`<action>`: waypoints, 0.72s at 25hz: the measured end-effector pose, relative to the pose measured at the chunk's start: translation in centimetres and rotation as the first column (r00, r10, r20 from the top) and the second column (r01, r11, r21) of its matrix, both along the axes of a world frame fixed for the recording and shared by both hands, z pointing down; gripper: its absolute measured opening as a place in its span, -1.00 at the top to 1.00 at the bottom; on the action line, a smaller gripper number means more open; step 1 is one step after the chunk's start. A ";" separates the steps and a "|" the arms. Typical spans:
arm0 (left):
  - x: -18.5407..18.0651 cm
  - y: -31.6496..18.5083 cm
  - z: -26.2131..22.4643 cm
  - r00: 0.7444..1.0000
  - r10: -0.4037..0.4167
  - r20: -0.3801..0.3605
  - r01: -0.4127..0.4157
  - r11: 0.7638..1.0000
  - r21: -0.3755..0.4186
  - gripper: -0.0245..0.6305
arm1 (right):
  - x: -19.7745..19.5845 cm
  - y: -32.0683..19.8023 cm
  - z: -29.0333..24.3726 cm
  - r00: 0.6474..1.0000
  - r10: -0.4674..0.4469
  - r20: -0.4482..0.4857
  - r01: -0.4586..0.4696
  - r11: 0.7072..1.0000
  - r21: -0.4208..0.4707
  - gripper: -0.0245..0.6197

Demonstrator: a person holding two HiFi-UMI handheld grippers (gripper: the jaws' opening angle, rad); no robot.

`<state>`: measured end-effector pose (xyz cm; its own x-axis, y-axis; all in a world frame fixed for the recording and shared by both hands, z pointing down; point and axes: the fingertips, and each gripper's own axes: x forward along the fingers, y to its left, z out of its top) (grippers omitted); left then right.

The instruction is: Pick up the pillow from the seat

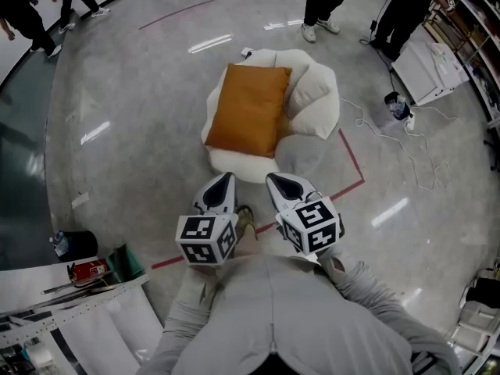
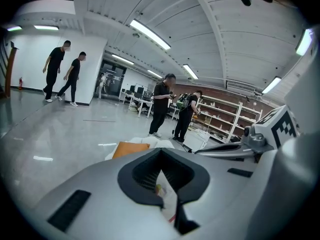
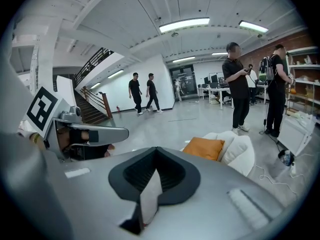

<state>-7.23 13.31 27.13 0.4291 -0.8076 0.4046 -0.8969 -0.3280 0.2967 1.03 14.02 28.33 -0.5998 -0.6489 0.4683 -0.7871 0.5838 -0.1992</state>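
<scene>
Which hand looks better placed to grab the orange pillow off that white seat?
Left, narrowly. The left gripper points at the near edge of the orange pillow; the right gripper lines up with its corner. Both are short of the white seat, jaws shut and empty.

The pillow lies on the seat, ahead of both tongs.

Around me spreads a glossy grey concrete floor marked with a red tape line. A loose white cable lies on it to my right. Two people in black clothes stand beyond, and another pair in black is mid-stride at far left. A round black bin sits beside a white tabletop, which carries a small red object.
</scene>
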 end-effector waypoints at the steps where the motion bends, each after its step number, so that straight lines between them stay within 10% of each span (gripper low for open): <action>1: -0.2 -0.9 0.1 1.000 0.007 0.001 -0.007 1.000 0.000 0.92 | -0.3 -0.9 0.1 1.000 0.004 0.000 -0.004 1.000 0.002 0.92; 18: -4.9 -13.0 1.3 0.998 0.065 0.004 -0.065 0.997 -0.032 0.92 | -3.9 -13.1 0.8 0.996 0.090 0.004 -0.090 0.996 -0.009 0.92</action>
<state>-12.12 0.34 28.39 0.4783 -0.7648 0.4317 -0.8754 -0.3762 0.3035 -2.91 0.87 29.14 -0.5412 -0.6963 0.4715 -0.8355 0.5089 -0.2073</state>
